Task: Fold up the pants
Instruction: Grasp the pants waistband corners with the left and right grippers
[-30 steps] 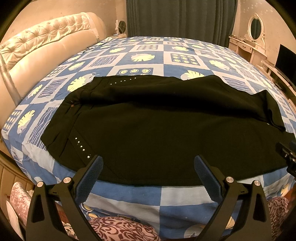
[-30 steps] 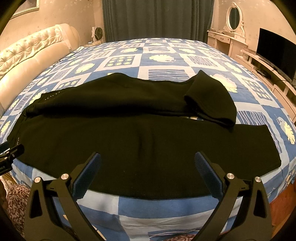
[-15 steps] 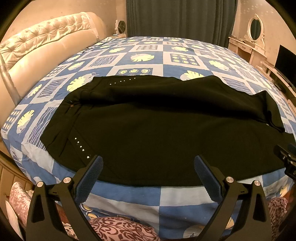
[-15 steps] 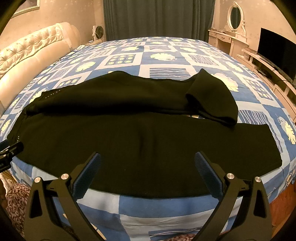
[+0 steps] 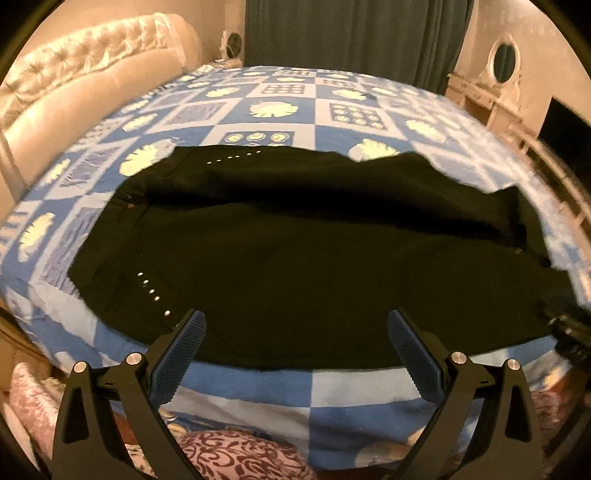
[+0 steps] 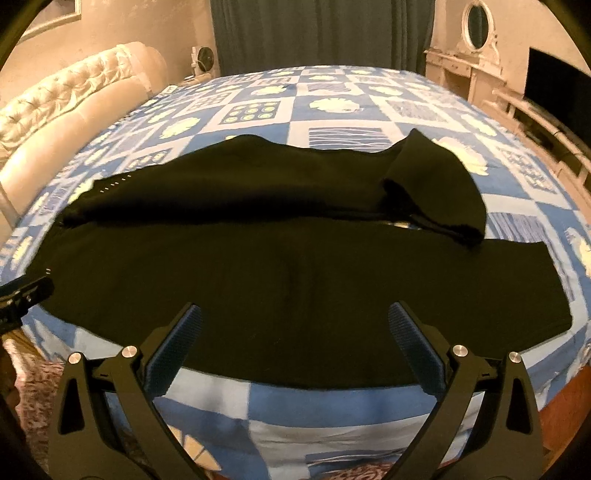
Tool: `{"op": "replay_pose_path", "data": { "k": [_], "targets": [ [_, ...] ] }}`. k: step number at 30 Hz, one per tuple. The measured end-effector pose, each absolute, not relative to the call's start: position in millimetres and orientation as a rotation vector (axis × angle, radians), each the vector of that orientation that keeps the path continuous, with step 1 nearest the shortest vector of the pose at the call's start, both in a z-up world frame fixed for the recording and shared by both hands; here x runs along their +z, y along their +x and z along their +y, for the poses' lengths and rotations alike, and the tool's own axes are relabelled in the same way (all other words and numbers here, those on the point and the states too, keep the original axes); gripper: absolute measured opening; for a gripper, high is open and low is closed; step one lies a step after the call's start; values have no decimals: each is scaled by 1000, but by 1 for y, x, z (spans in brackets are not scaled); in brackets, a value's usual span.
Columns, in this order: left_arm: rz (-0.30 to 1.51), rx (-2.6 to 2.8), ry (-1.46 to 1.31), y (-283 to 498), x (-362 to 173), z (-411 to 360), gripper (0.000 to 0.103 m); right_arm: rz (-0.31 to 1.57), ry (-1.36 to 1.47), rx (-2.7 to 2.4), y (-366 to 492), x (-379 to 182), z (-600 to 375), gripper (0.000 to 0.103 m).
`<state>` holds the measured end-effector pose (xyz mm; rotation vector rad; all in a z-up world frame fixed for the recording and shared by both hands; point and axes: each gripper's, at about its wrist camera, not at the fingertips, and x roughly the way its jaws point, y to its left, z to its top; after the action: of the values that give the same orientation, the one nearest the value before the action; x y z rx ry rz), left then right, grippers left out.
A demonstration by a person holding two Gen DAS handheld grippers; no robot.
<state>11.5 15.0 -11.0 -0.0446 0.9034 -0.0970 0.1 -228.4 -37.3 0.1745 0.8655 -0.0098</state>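
Black pants (image 5: pixel 295 258) lie spread sideways across the bed, waist with small shiny studs at the left, legs running right. In the right wrist view the pants (image 6: pixel 295 266) show the far leg's end flopped back over itself near the right. My left gripper (image 5: pixel 295 325) hangs open over the pants' near edge by the waist. My right gripper (image 6: pixel 295 321) is open too, above the near edge of the near leg. Neither holds any cloth. Each gripper shows at the edge of the other's view.
The bed (image 5: pixel 280 88) has a blue and white checked cover and a tufted cream headboard (image 5: pixel 74 96) at the left. Dark curtains (image 6: pixel 317 33) hang behind. A dressing table with an oval mirror (image 6: pixel 476 22) and a TV (image 6: pixel 554 96) stand at the right. Patterned carpet (image 5: pixel 236 458) lies below.
Both grippers have crept slightly forward toward the pants' near edge, with some motion blur now. The pants have not moved and both grippers stay open.
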Motion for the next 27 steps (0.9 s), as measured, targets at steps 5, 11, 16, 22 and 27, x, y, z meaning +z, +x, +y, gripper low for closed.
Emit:
{"op": "replay_pose_path", "data": {
  "k": [5,11,16,22,27],
  "targets": [
    [900,-138,-75,37,6,53,98,827,190,107,11,-15,-229,101],
    [844,-110,-37,106,21,137,98,532,265,214,45,51,-247,101],
    [931,-152,-152,190,7,216,98,868,529,277,149,2,-275,101],
    [1089,-240,-303,287,-55,275,98,867,454,284,210,-14,-268,101],
    [1128,-467,-347,324,-75,264,98,893,393,332,234,-25,-255,101]
  ]
}}
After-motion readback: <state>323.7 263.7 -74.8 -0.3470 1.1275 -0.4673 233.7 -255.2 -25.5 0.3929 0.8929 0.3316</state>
